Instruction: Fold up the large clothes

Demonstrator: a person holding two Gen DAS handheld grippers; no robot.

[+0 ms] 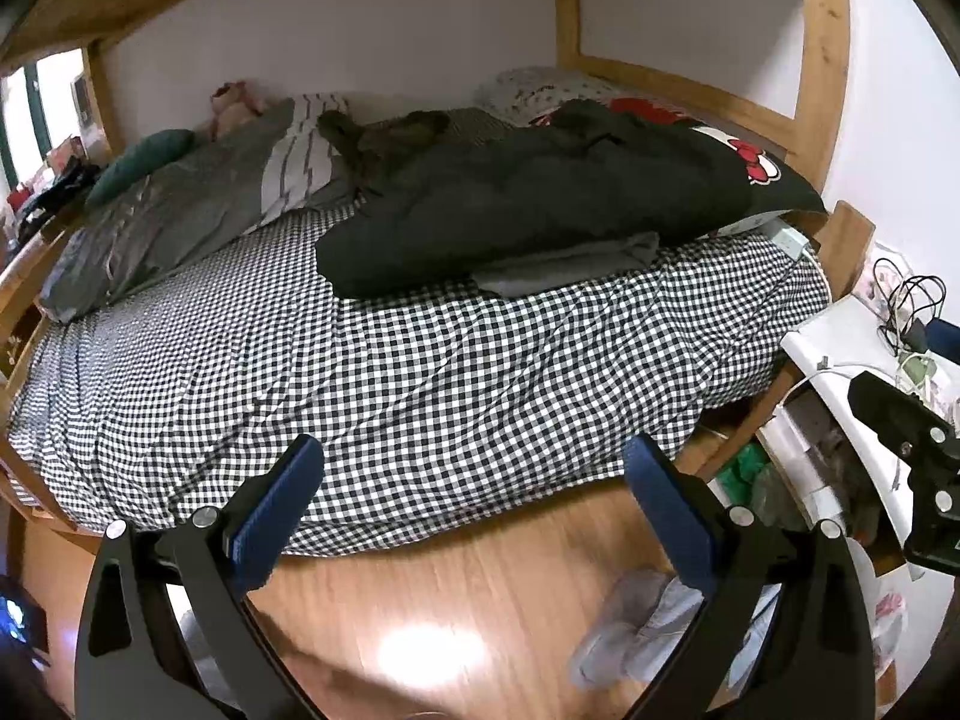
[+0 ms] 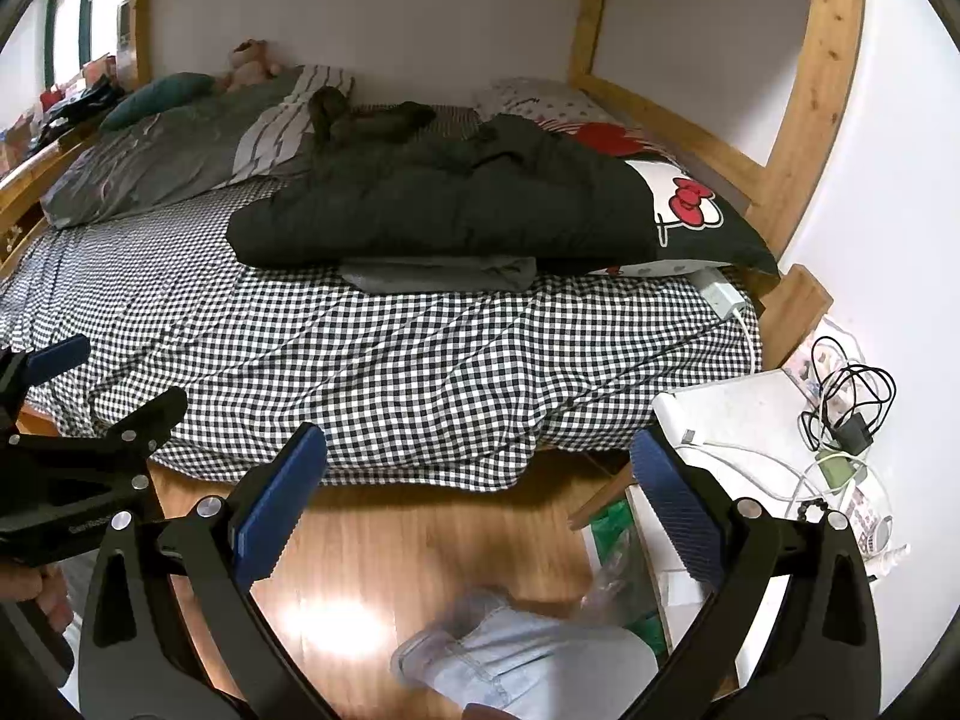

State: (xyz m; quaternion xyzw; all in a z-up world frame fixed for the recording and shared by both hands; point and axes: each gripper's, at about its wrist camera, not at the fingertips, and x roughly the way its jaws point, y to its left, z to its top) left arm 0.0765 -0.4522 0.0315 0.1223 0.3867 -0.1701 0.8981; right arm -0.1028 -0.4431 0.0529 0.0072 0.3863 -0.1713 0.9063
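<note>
Ahead of me the jacket (image 1: 528,204) lies on the bed (image 1: 384,372), atop a folded garment (image 1: 570,267). Pillows (image 1: 174,210) sit to its left. A side table (image 2: 756,420) stands right of the bed.

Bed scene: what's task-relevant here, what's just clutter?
Job:
- dark jacket
- grey garment under it
- left tool, open
- right tool, open

Lying about:
- Hello Kitty pillow
- teal cushion
- plush toy
- cables

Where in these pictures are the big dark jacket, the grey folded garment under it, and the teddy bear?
dark jacket (image 2: 432,210): right wrist view, middle of its bulky body.
grey folded garment (image 2: 438,275): right wrist view, the strip showing below the jacket's front edge.
teddy bear (image 2: 249,63): right wrist view, its body near the wall.
</note>
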